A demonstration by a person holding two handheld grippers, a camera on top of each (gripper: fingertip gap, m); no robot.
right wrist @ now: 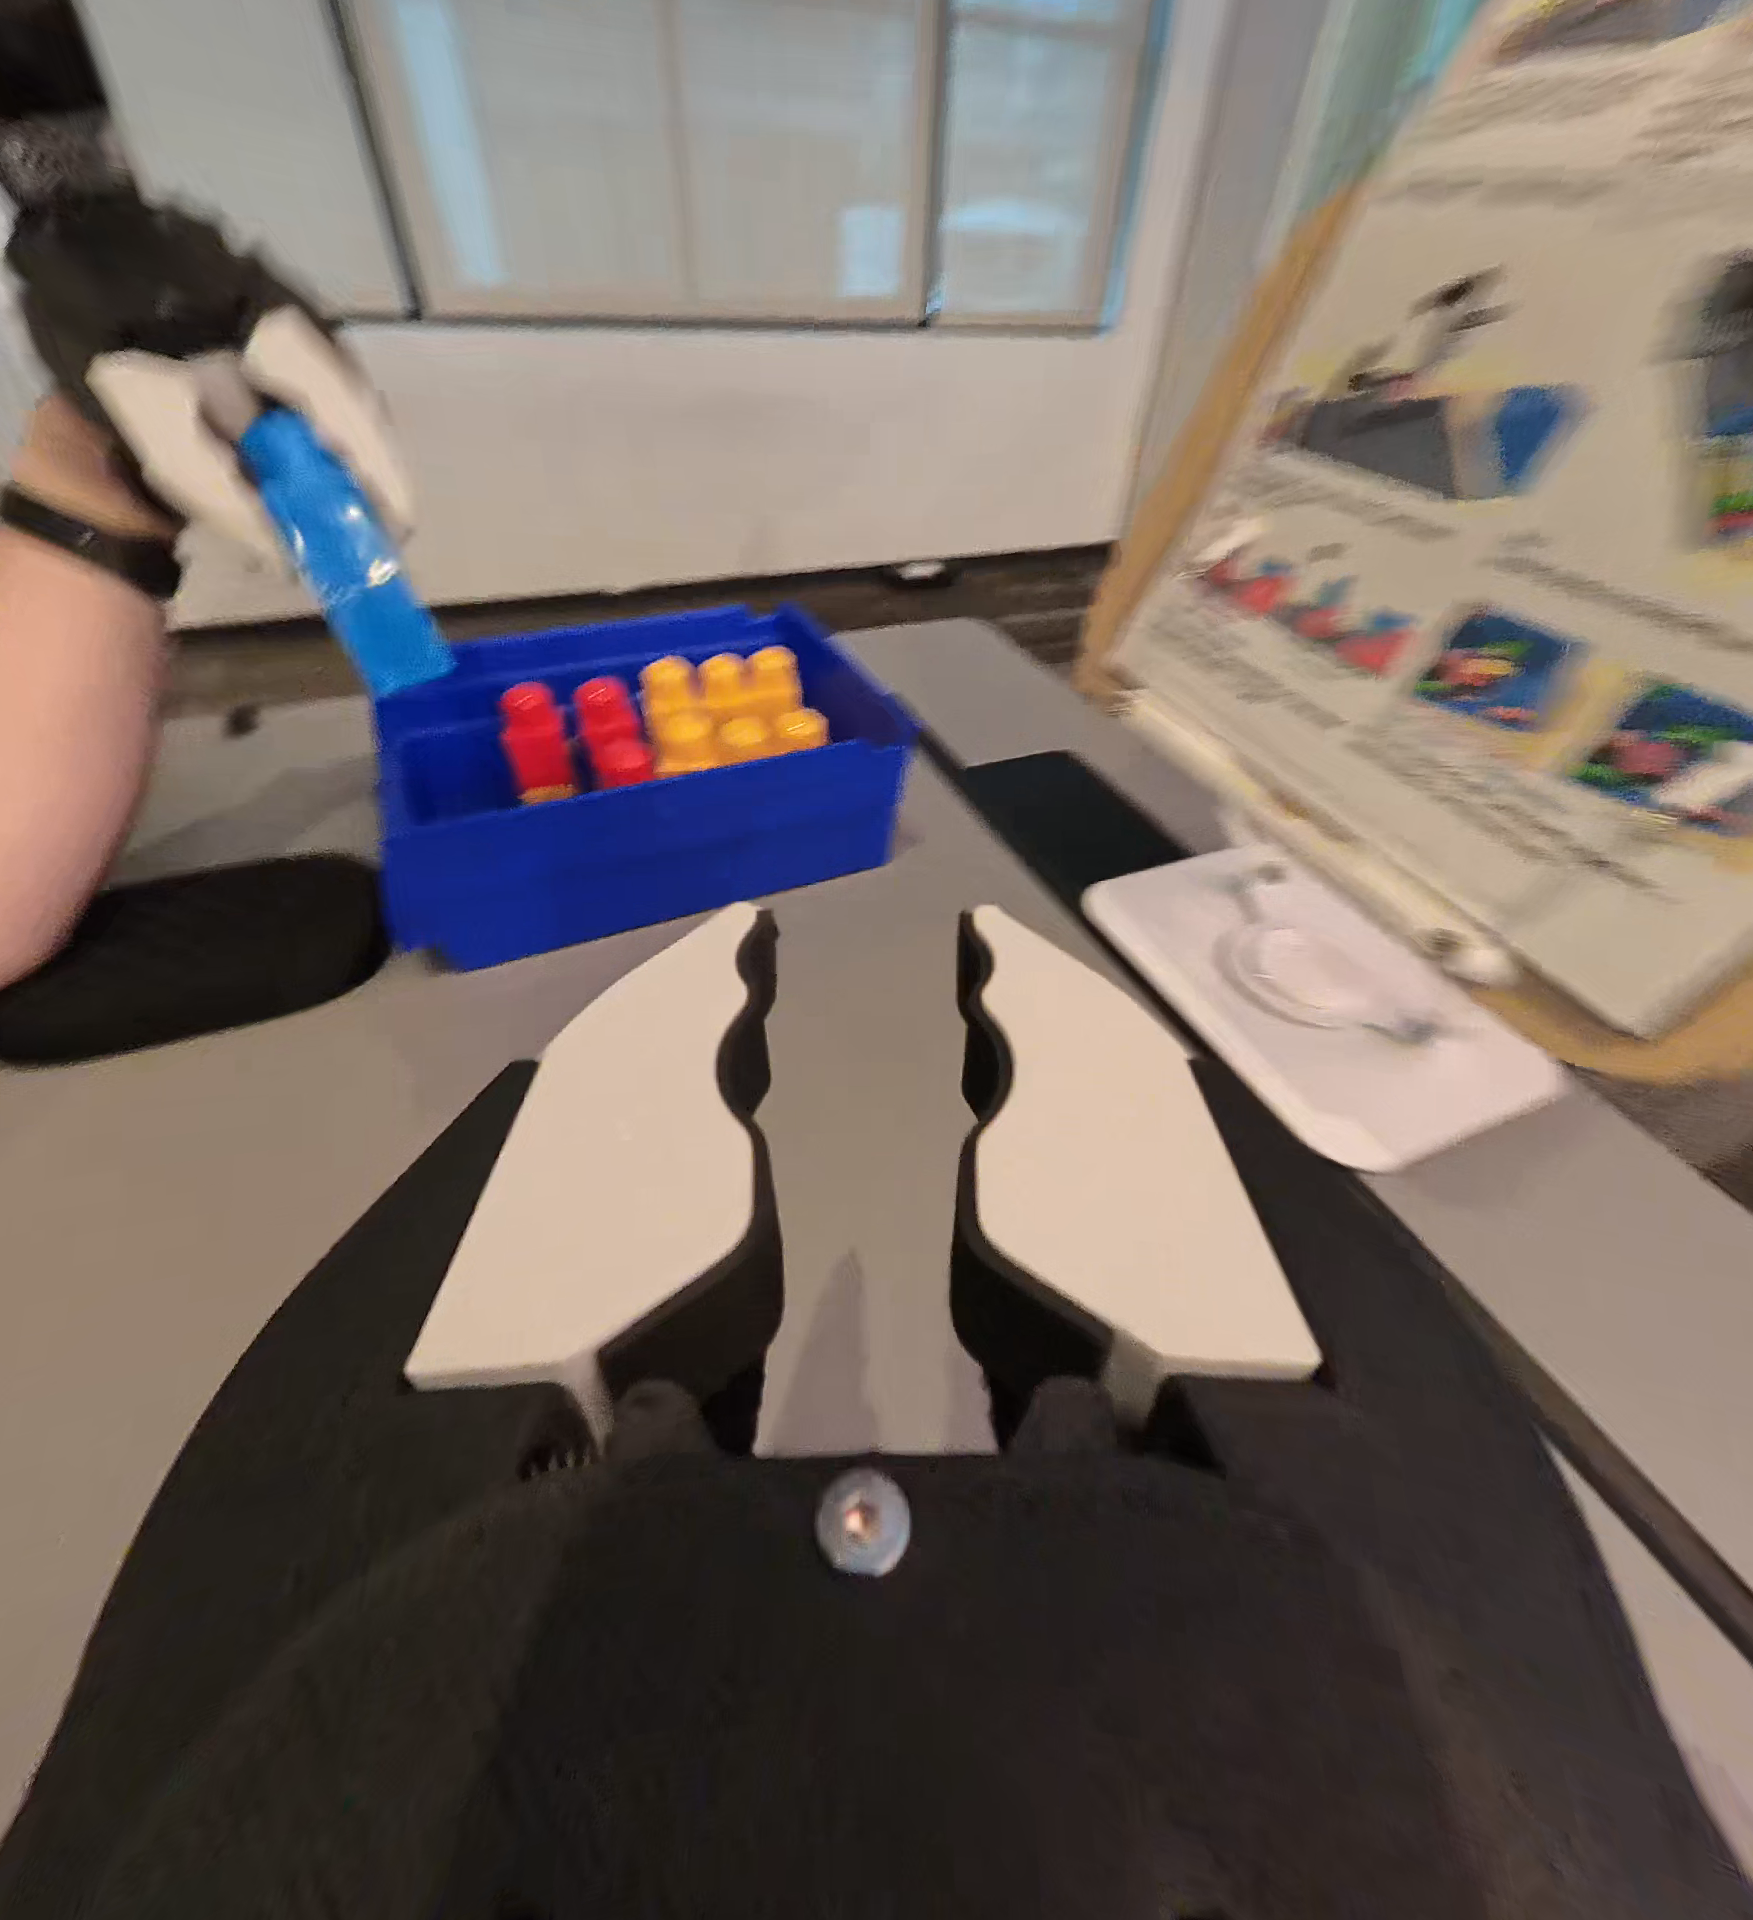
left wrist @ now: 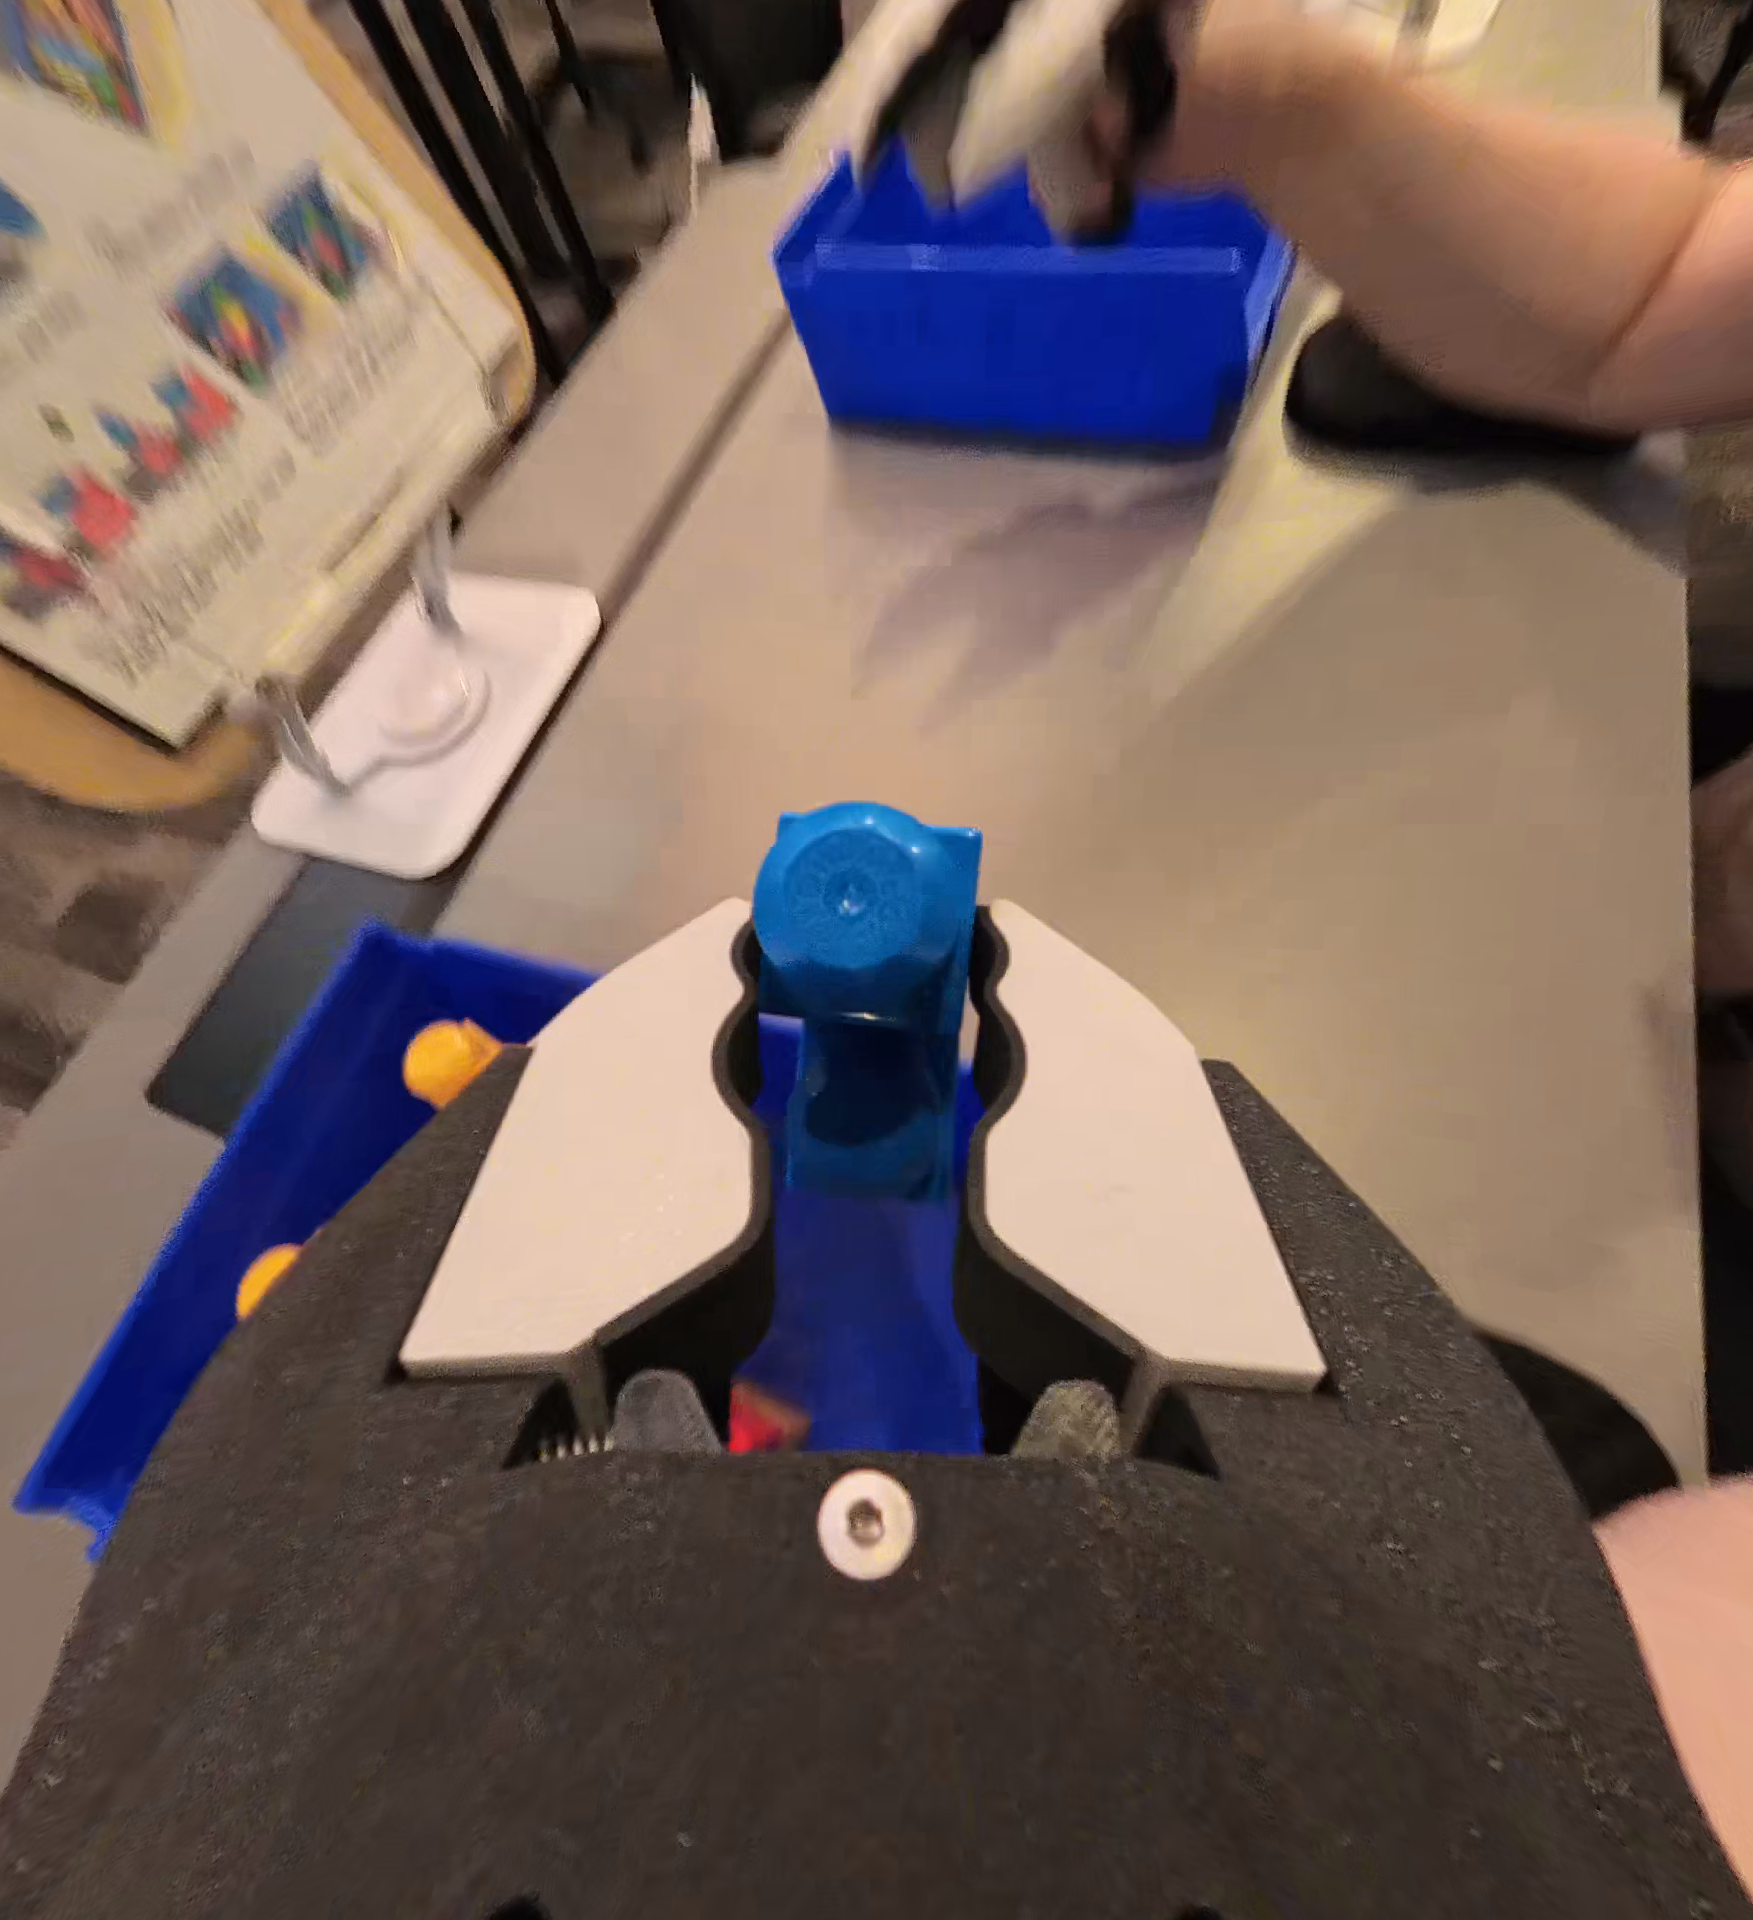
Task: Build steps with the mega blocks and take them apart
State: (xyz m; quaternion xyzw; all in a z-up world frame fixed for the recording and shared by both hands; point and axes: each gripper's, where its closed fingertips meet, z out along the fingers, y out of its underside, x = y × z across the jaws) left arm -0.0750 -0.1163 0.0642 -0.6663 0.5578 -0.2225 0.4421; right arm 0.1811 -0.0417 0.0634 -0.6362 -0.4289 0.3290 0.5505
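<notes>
Grey table (right wrist: 228, 1195) w/ blue bin (right wrist: 643, 862), window behind. I'm holding my left tool (left wrist: 867, 935) above it, gripping a blue block (left wrist: 851, 914); right tool (right wrist: 867, 935) is gaping wide, empty.

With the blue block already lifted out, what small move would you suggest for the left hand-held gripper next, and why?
Probably carry the blue block forward and set it studs-up on the bare grey table. The left hand-held gripper is shut on it above the near blue bin, where red blocks and yellow blocks remain, and nothing is built yet. The right hand-held gripper is open and empty.
</notes>
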